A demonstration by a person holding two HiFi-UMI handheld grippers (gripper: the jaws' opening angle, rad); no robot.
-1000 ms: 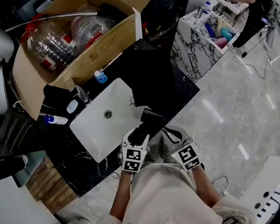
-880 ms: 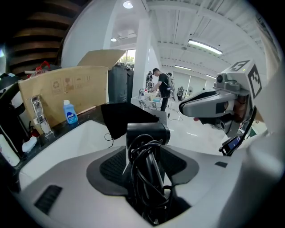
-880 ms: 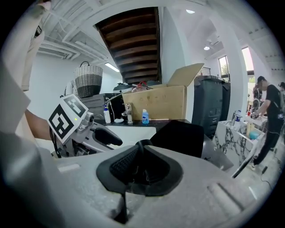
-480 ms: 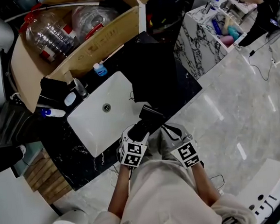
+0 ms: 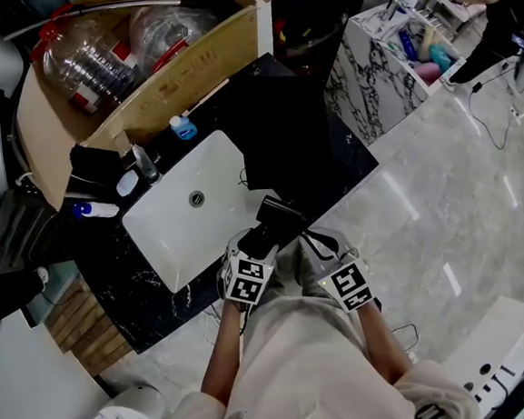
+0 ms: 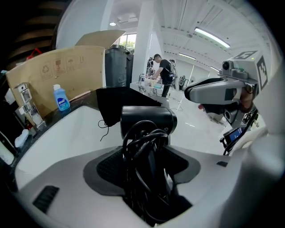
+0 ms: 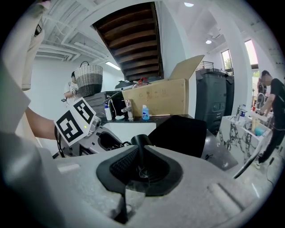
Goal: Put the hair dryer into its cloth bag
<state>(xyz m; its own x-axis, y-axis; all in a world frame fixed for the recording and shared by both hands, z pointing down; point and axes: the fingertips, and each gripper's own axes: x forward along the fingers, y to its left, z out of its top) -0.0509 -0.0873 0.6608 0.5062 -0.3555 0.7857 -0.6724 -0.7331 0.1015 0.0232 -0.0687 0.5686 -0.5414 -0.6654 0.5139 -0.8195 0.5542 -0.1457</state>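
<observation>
- The left gripper (image 6: pixel 149 156) is seen with its jaws just eased apart. The hair dryer (image 6: pixel 147 120) stands between the loosened pads by its handle, around which the black cord is wound.
- The right gripper (image 7: pixel 140 167) is held just beside it, its pads brought together.
- The dryer's barrel is pictured at the front edge of the black counter (image 5: pixel 128 298), beside the near right corner of the white sink (image 5: pixel 178 234).
- The black cloth bag (image 5: pixel 298 151) is laid flat on the counter just beyond the dryer, to the right of the sink.
- A blue-capped bottle (image 5: pixel 182 127) is set behind the sink, against a cardboard box (image 5: pixel 186 74).
- A person (image 5: pixel 499 1) is shown far off at a marble table.
</observation>
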